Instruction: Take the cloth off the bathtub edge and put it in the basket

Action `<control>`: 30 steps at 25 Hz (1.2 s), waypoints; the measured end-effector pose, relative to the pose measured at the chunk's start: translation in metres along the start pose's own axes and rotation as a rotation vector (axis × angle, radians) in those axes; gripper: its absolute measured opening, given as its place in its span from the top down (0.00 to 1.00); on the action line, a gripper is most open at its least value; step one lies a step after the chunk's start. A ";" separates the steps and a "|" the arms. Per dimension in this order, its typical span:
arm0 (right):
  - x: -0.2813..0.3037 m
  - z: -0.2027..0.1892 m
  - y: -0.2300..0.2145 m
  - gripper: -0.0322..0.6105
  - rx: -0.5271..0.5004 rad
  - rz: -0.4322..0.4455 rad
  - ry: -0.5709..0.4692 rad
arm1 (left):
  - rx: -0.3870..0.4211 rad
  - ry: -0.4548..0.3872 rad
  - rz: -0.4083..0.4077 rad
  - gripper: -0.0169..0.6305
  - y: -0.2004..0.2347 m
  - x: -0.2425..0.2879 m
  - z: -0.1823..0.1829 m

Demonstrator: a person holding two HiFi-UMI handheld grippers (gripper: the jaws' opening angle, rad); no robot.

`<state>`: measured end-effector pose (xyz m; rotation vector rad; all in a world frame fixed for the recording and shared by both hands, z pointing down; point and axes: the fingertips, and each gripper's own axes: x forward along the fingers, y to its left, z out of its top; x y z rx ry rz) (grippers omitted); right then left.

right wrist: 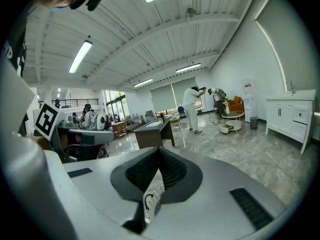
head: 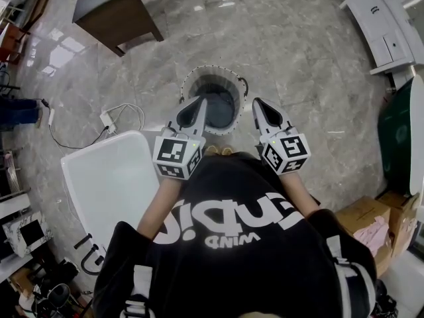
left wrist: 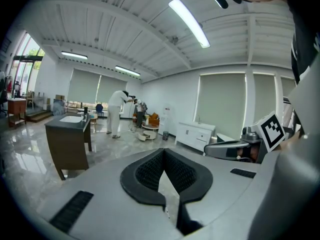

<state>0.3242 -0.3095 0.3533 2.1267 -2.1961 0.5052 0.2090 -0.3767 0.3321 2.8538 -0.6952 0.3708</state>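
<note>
Both tongs empty: left gripper has its jaws closed tip to tip with nothing between them, and right gripper reads the same in its own view, pads meeting and only floor and basket rim showing through the gap below. The round basket sits on the floor just ahead of and below the two tips, roughly centred between them. The left tip overlaps its rim and the right tip is just beside it. No cloth shows on the visible edge of the white bathtub, which lies at the person's left, nearer the left hand. A grey-blue mass inside the basket is likely the cloth, so the drop looks done, though its shape and long axis can't be made out.
</note>
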 end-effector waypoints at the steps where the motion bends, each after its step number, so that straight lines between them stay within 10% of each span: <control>1: 0.001 0.000 0.001 0.93 -0.002 0.001 0.002 | 0.001 0.002 0.002 0.95 0.001 0.000 -0.001; 30: 0.011 0.004 0.000 0.93 0.005 0.005 -0.006 | -0.006 0.035 0.012 0.95 0.009 0.000 -0.011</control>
